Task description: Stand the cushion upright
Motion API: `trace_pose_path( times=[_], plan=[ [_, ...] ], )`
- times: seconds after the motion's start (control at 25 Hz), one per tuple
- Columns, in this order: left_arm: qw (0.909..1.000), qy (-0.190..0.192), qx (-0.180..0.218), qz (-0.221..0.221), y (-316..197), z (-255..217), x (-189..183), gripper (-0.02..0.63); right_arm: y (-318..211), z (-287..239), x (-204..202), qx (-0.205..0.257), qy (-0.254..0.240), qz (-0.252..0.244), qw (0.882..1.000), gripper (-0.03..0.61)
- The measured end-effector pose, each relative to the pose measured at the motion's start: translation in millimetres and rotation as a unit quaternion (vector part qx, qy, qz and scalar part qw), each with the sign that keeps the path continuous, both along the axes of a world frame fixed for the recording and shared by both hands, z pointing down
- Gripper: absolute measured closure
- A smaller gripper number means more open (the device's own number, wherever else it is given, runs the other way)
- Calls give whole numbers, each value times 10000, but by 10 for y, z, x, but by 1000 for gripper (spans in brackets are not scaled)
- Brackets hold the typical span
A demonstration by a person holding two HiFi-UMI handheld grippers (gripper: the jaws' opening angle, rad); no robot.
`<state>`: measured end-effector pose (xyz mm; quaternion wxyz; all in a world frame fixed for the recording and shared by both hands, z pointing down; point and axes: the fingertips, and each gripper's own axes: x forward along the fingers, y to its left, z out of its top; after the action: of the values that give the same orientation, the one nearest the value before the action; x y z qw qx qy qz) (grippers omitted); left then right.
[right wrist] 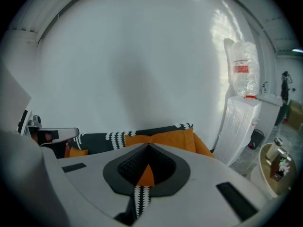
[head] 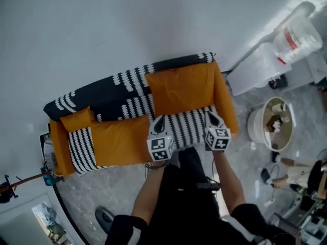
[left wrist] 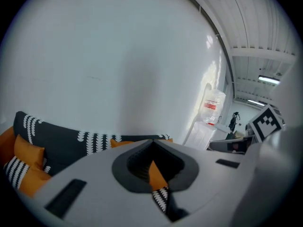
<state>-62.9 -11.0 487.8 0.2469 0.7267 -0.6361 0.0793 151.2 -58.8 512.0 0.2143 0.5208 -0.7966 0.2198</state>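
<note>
While cushion (head: 179,88) leans on sofa (head: 102,93), bin (head: 254,124) stands nearby right.

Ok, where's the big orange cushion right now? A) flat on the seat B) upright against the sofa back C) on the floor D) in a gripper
B: the big orange cushion stands against the sofa back, with the left gripper and right gripper both shut on nothing.
</note>
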Motion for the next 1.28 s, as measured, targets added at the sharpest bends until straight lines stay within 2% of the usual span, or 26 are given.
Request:
trace_pose_path(
  times=[0.2,0.52,0.8,0.96,1.28],
  plan=[
    [9996,-3,180,222,228,-273,141,615,342,-383,-33,216,-71,-51,9997,581],
    [9988,114,455,166,440,-769,296,615,597,-819,41,381,-410,54,9984,581],
    [9967,-54,764,254,558,-1239,513,615,796,-1260,193,639,-598,-49,9962,581],
    [9962,-216,809,255,641,-1354,684,615,940,-1350,336,632,-713,-97,9954,581],
    [9965,-210,801,127,750,-1417,907,615,1064,-1428,521,633,-673,-338,9952,581]
  ],
)
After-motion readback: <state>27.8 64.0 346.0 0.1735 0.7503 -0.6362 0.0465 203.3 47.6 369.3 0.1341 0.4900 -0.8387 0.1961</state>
